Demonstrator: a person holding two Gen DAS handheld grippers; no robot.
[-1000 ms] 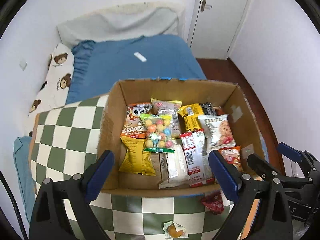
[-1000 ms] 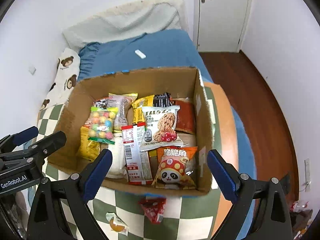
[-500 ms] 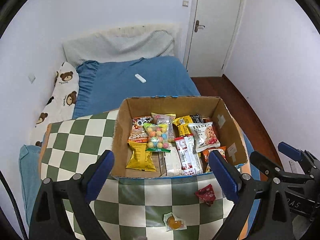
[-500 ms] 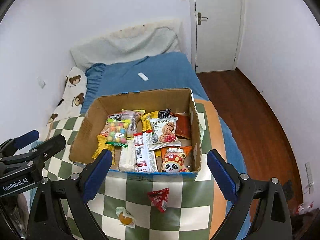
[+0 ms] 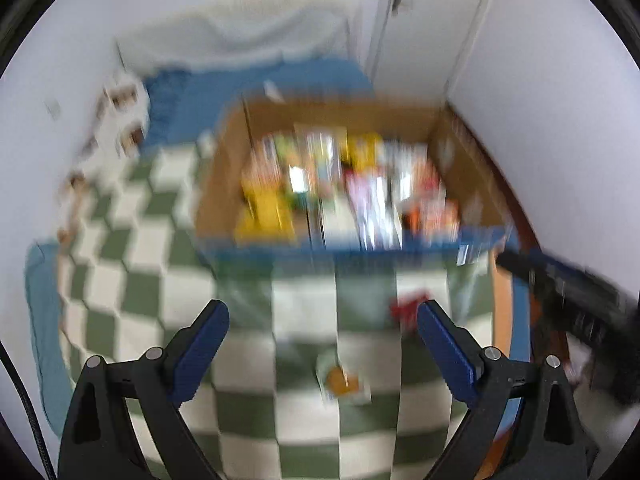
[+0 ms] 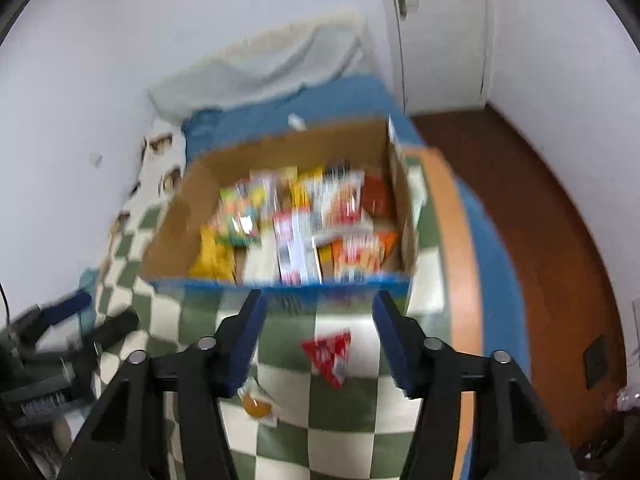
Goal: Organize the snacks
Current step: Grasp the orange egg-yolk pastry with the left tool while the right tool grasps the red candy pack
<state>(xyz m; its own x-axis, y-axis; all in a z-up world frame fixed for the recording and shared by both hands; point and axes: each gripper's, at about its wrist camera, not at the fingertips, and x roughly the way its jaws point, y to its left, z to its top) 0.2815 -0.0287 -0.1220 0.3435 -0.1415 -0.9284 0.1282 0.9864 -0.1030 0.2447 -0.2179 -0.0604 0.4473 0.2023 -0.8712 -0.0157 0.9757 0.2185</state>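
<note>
Both views are blurred by motion. A cardboard box (image 5: 472, 176) (image 6: 180, 216) holding several snack packets stands on a green-and-white checked cloth (image 5: 168, 264) (image 6: 344, 440). In front of the box lie a red packet (image 6: 329, 354) (image 5: 406, 312) and a small clear packet with an orange sweet (image 6: 256, 400) (image 5: 340, 380). My left gripper (image 5: 322, 336) hangs open above the cloth, empty. My right gripper (image 6: 318, 328) hovers over the red packet; its jaws are closing with nothing pressed between them. Each gripper shows at the edge of the other's view.
Behind the box is a bed with a blue sheet (image 6: 332, 100), a grey pillow (image 5: 240, 40) and a bear-print pillow (image 5: 120, 120). A white door (image 6: 440, 32) and brown wooden floor (image 6: 540, 220) lie to the right.
Both grippers have pulled back from the box toward the near cloth, so the two loose packets now sit between the fingers. The right gripper's jaws have narrowed.
</note>
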